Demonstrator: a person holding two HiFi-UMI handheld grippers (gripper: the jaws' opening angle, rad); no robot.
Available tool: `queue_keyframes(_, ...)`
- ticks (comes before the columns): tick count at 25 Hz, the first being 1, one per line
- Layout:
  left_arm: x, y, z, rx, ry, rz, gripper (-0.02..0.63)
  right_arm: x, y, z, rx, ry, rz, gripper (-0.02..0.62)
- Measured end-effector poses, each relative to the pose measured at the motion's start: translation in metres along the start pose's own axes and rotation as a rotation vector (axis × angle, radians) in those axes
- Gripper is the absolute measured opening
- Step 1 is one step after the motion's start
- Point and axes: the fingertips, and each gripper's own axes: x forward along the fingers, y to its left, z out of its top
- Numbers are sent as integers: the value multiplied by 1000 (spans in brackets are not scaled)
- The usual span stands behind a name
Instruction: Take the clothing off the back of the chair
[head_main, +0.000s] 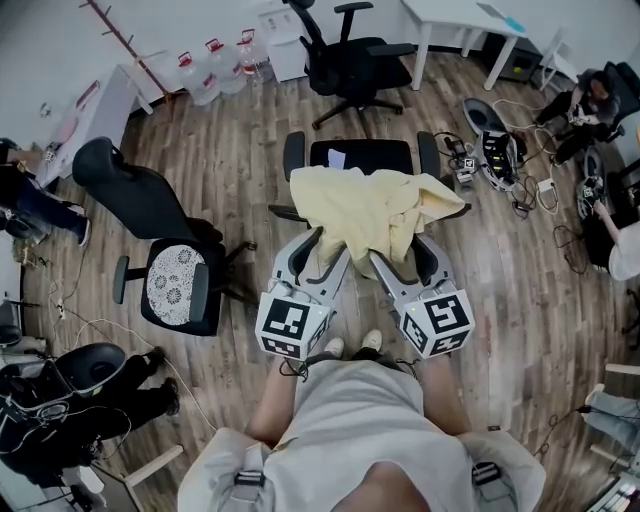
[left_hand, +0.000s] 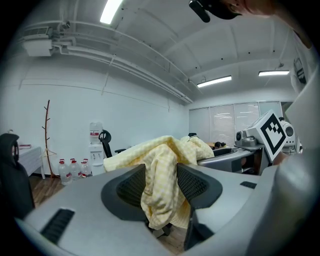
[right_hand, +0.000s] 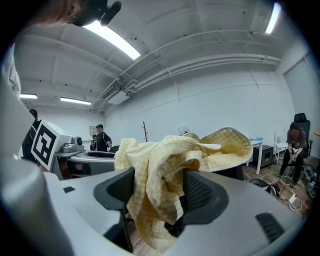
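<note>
The left gripper (left_hand: 161, 186) has its jaws spread wide, and a fold of the pale yellow checked cloth garment (left_hand: 162, 155) hangs loosely between its black ribbed pads (left_hand: 131, 187). The right gripper (right_hand: 156, 192) is spread just as wide around another fold. The garment lies draped over the back of the black office chair (head_main: 362, 155).

Straight ahead, blocked by black mesh office chair (head_main: 362, 156) draped with pale yellow checked cloth (head_main: 365, 205), folds filling the gaps between jaws of left gripper (head_main: 322, 248) and right gripper (head_main: 405, 252). Bare brown plank floor (head_main: 245, 180) free on both flanks. Farther left, black armchair with patterned round cushion (head_main: 175, 282); farther right, tangled cables and chargers (head_main: 505, 160).
</note>
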Motion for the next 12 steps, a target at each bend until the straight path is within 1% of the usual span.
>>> queue_keyframes(3,0,0,0,-5,0,-5,204,1,2,1,-3,-2,13,291)
queue_keyframes(5,1,-1,-1,-6,4,-11,197,2,3,1,-9,-5,22,245)
queue_keyframes(9,1,-7,-1,0,6,-26,135,1,5,1,-24,-7,20,192)
queue_keyframes(11,0,-8,-1,-4,7,-27,118,-1,6,2,-31,-9,21,161)
queue_keyframes(12,0,-9,-1,-5,7,-28,112,-1,7,2,-36,-11,24,135)
